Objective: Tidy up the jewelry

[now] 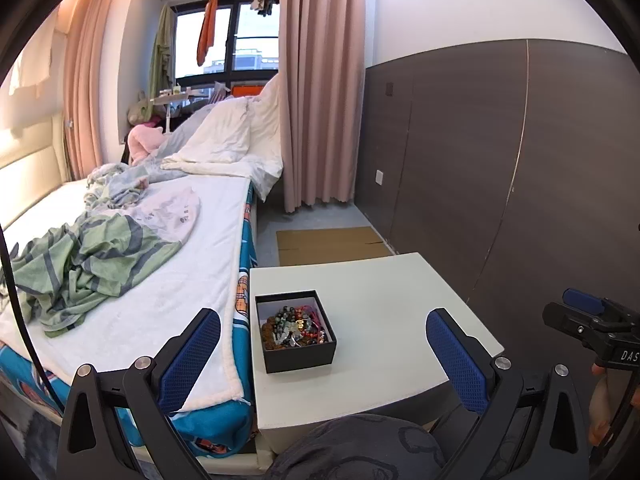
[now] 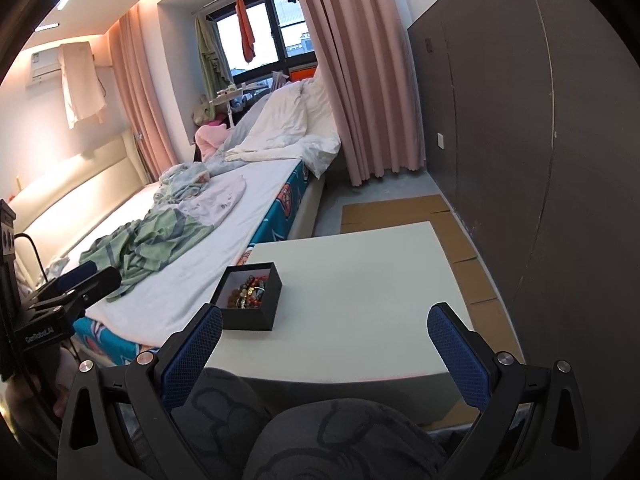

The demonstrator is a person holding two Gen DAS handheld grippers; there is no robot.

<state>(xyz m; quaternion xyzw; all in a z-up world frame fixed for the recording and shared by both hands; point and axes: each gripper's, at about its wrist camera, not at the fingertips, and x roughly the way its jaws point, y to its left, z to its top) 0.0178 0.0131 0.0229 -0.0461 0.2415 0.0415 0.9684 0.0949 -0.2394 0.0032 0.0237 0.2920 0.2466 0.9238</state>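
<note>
An open black box (image 1: 295, 332) holding a tangle of beaded bracelets (image 1: 295, 326) sits on the left part of a small white table (image 1: 380, 312). It also shows in the right wrist view (image 2: 248, 297), with the bracelets (image 2: 249, 291) inside, on the table (image 2: 352, 292). My left gripper (image 1: 322, 354) is open and empty, held above the table's near side with the box between its blue pads. My right gripper (image 2: 325, 348) is open and empty, near the table's front edge, to the right of the box. The right gripper shows at the right edge of the left wrist view (image 1: 592, 320).
A bed (image 1: 132, 256) with crumpled green and white bedding lies left of the table. Flattened cardboard (image 1: 328, 245) lies on the floor beyond the table. A dark panelled wall (image 1: 500, 160) runs along the right. Pink curtains (image 1: 320, 88) hang at the back. My grey-clad knees (image 2: 320, 440) are below.
</note>
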